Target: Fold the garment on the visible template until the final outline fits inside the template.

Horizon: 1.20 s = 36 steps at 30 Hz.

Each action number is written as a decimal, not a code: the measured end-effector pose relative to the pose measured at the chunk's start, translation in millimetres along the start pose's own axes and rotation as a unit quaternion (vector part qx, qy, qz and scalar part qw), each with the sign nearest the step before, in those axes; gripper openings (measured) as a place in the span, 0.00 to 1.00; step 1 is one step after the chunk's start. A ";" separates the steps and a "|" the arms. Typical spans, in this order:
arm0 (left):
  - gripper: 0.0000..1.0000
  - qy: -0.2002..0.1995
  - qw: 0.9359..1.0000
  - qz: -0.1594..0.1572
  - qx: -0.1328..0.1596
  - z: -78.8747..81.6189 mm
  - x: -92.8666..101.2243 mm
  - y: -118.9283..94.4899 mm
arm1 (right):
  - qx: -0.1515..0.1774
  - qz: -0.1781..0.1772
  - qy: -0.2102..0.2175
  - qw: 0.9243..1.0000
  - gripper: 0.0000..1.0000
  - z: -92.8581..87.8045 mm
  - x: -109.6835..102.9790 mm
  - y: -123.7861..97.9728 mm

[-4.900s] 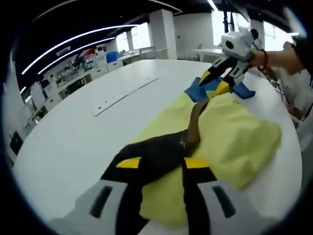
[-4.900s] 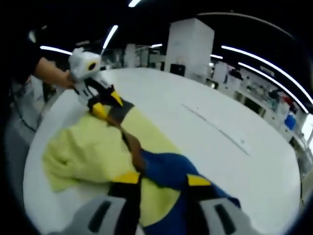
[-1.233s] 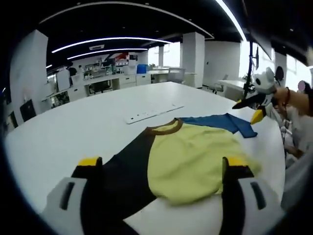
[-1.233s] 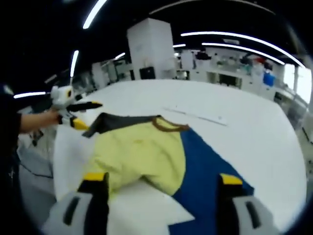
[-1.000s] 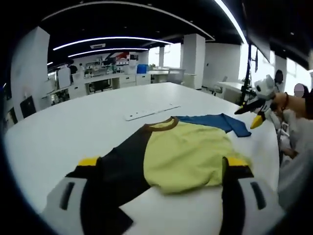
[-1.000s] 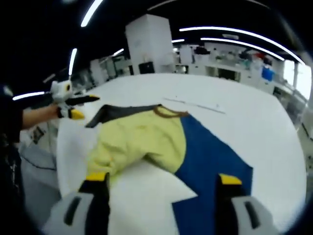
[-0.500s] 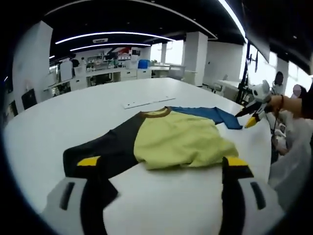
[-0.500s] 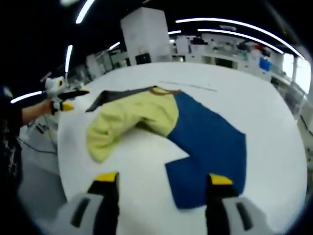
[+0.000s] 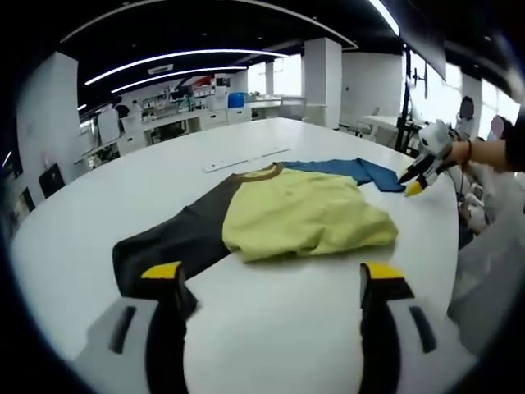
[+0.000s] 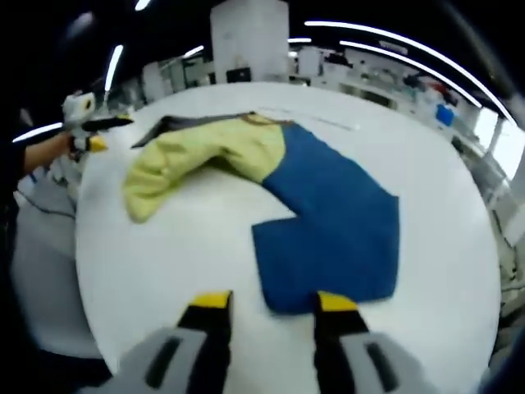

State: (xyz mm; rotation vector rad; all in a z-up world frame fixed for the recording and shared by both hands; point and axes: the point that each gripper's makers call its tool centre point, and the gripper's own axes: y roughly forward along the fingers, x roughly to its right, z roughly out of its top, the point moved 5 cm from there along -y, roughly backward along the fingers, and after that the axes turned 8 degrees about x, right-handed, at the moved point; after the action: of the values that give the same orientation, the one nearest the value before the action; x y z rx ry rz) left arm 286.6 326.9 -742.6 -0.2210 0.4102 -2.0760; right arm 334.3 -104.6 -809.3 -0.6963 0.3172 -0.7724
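The garment is spread out flat near the desk edge. Both the left hand-held gripper and the right hand-held gripper are open, holding nothing. Looks soft and floppy, so I'd pinch the blue sleeve at its cuff corners.

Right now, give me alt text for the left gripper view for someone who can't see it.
A garment with a yellow body, black sleeve and blue sleeve lies spread on a white table, beyond the open left gripper. The right gripper, held in a person's hand, hovers near the blue sleeve at far right.
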 end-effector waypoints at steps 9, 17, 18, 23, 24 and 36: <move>0.82 -0.008 1.000 0.003 -0.001 -2.0 3.8 -6.8 | -0.010 -0.017 -0.020 1.000 0.15 -1.2 3.0 -2.5; 0.80 -0.012 1.000 0.005 -0.004 -3.2 2.1 -10.8 | -0.014 -0.018 -0.033 0.999 0.04 -1.5 5.3 -1.5; 0.80 -0.013 1.000 0.006 -0.004 -2.3 3.3 -10.8 | -0.015 -0.019 -0.032 0.999 0.03 -1.5 5.6 -1.6; 0.80 -0.013 1.000 0.006 -0.003 -1.0 5.4 -11.9 | -0.012 -0.021 -0.025 0.999 0.00 -0.7 7.5 -2.5; 0.80 -0.013 1.000 0.005 -0.003 -1.2 5.6 -12.3 | -0.012 -0.020 -0.025 0.999 0.00 -0.6 8.3 -3.2; 0.79 -0.017 1.000 0.001 -0.003 0.2 7.8 -16.6 | 0.034 -0.035 0.008 0.999 0.00 21.6 11.6 -17.7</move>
State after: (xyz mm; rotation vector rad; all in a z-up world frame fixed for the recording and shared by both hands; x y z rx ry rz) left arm 269.4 328.0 -736.3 -0.2590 0.3971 -2.0660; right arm 343.7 -112.2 -781.6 -0.6408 0.2809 -0.8513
